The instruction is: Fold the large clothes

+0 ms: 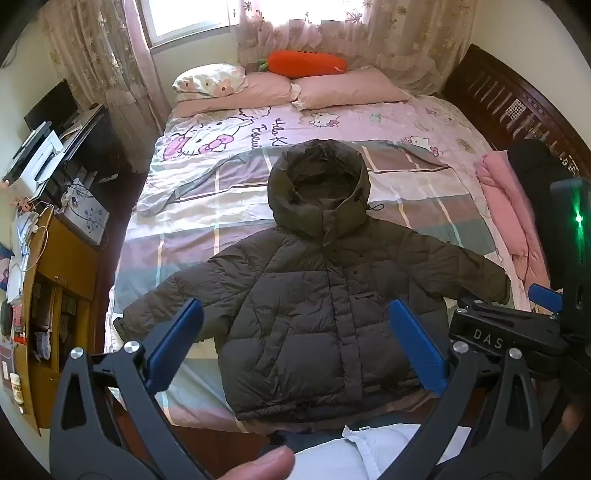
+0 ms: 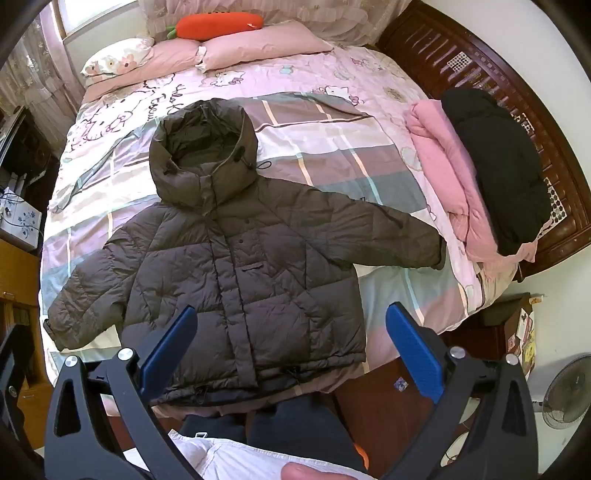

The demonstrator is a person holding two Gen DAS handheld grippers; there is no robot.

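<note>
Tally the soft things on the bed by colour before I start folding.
Olive hooded jacket: 1
Pink folded garment: 1
Black folded garment: 1
Pink pillows: 2
Floral pillow: 1
Orange carrot plush: 1
Total: 7

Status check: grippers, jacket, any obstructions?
Left gripper open, right gripper open, both empty. Jacket flat, sleeves spread, unfolded. Nothing on it.
</note>
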